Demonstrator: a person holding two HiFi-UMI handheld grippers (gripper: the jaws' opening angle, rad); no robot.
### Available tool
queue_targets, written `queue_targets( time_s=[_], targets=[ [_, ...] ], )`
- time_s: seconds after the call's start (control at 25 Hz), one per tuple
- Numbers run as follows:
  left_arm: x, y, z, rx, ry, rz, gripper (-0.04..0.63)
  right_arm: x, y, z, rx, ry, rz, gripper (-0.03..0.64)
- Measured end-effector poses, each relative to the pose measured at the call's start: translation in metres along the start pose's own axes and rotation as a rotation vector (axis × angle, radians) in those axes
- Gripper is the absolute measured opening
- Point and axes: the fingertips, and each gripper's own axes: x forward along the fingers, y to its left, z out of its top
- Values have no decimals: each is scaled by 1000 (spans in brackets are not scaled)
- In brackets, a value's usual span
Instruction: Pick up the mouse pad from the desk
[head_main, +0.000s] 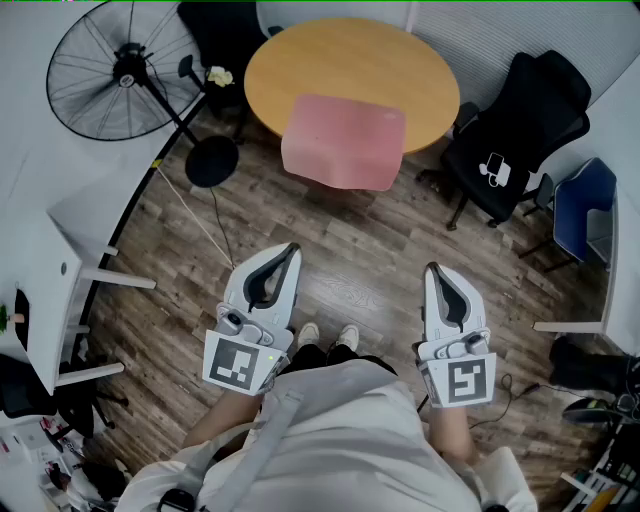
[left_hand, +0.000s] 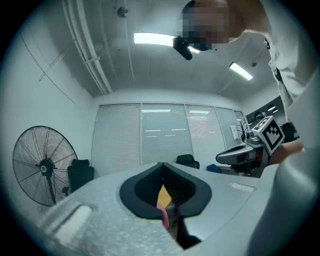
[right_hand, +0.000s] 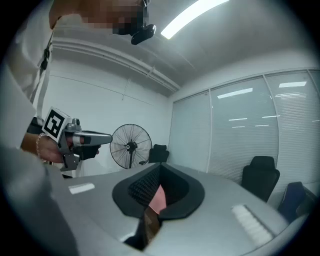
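Observation:
A pink mouse pad lies on a round wooden table, hanging over its near edge. Both grippers are held level above the floor, well short of the table. My left gripper is shut and empty, and so is my right gripper. Through the notch of the left gripper a sliver of the pink pad and the table shows. The right gripper view also shows a bit of the pad beyond its closed jaws.
A large black standing fan is at the far left, its base near the table. A black office chair stands right of the table, a blue chair further right. White desks flank the wooden floor.

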Motion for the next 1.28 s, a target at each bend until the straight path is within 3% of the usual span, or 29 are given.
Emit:
queue_targets(
  time_s=[0.64,1.28],
  targets=[
    [49,-5,-2,5,0,29,6,18,-45,-3,1,-17,56,5],
    [126,78,-27,-23,28,-13,6,133,-62,-6,8,-9,38,5]
  ],
)
